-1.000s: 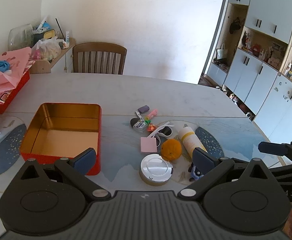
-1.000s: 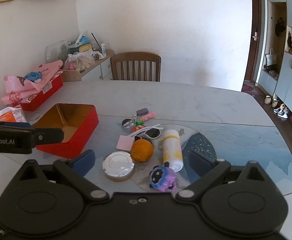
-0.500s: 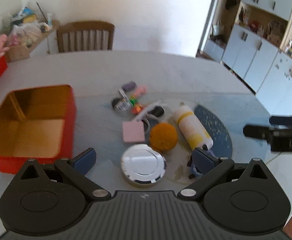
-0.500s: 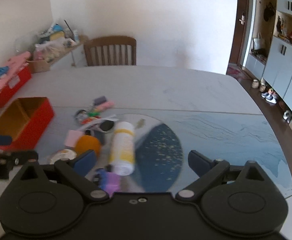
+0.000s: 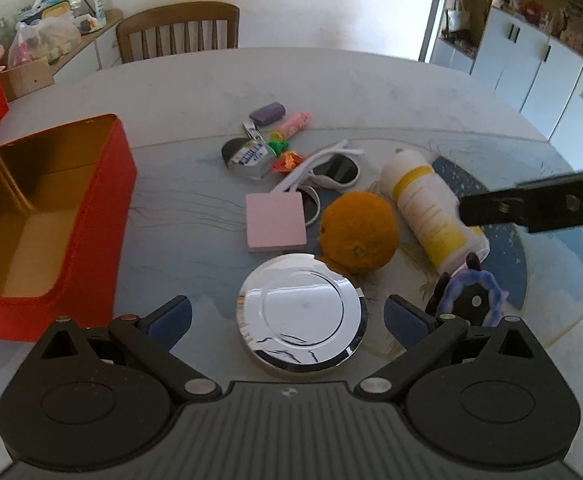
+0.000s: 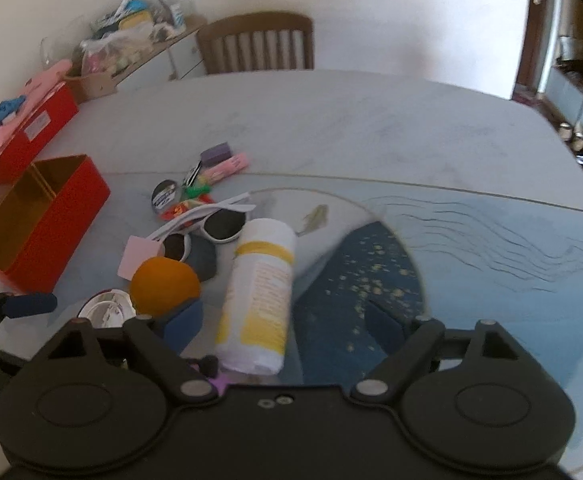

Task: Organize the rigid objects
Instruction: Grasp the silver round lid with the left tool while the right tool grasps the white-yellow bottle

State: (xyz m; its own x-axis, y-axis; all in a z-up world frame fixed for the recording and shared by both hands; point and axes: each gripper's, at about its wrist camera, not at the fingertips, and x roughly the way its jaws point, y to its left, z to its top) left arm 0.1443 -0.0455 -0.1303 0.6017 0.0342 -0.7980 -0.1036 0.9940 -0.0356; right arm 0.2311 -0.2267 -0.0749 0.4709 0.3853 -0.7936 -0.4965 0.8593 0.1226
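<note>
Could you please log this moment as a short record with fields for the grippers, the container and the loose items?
left gripper: open, fingers either side of the round silver tin, holding nothing
right gripper: open, lined up on the white and yellow bottle, which lies on its side
container: red tin box, open, nothing seen inside
loose items: orange, pink square pad, white sunglasses, purple toy
surface: table
</note>
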